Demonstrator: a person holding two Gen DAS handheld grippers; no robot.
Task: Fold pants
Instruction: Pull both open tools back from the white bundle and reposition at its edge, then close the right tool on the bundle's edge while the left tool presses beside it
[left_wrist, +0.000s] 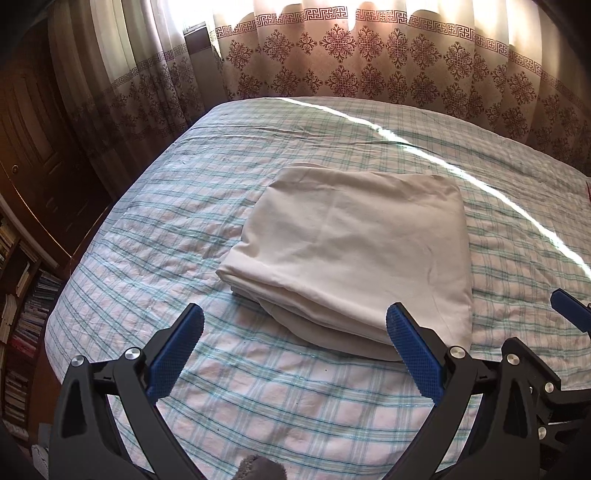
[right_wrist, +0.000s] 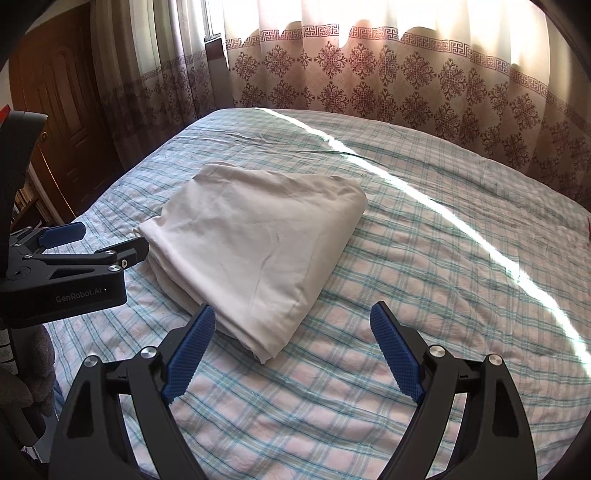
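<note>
The cream pants (left_wrist: 351, 251) lie folded in a thick square stack in the middle of the plaid bed (left_wrist: 184, 221). They also show in the right wrist view (right_wrist: 251, 236). My left gripper (left_wrist: 295, 325) is open and empty, hovering just short of the stack's near edge. My right gripper (right_wrist: 293, 328) is open and empty, just in front of the stack's near right corner. The left gripper also shows at the left of the right wrist view (right_wrist: 96, 240), beside the stack. One finger of the right gripper (left_wrist: 570, 308) shows at the right edge of the left wrist view.
The plaid bedspread (right_wrist: 443, 277) spreads around the stack, with a strip of sunlight (right_wrist: 461, 221) across it. Patterned curtains (left_wrist: 351, 55) hang behind the bed. A wooden door (left_wrist: 33, 147) and a bookshelf (left_wrist: 22, 295) stand at the left.
</note>
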